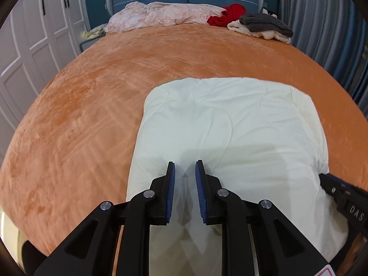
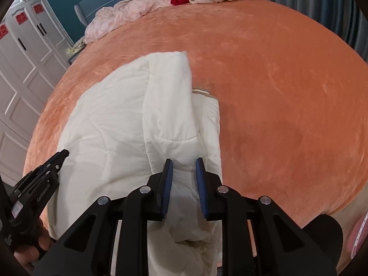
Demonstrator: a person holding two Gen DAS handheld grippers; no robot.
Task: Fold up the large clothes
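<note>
A white quilted garment [image 1: 241, 119] lies folded into a thick rectangle on the orange bed cover [image 1: 92, 115]. My left gripper [image 1: 185, 163] hovers over its near part, the blue pads a narrow gap apart with nothing between them, only their shadow on the fabric. In the right wrist view the garment [image 2: 115, 115] shows a raised folded strip along its right side. My right gripper [image 2: 184, 161] stands over that strip's near end, its pads slightly apart and not pressing the cloth. Each gripper shows at the edge of the other's view: the right one [image 1: 324, 180], and the left one [image 2: 64, 154], held by a hand.
At the head of the bed lie a pink quilt [image 1: 161, 15], a red garment [image 1: 227, 15] and a grey and cream pile [image 1: 264, 24]. White wardrobe doors [image 1: 34, 46] stand to the left, a striped curtain [image 1: 322, 34] to the right. The orange cover [image 2: 276, 92] spreads wide to the garment's right.
</note>
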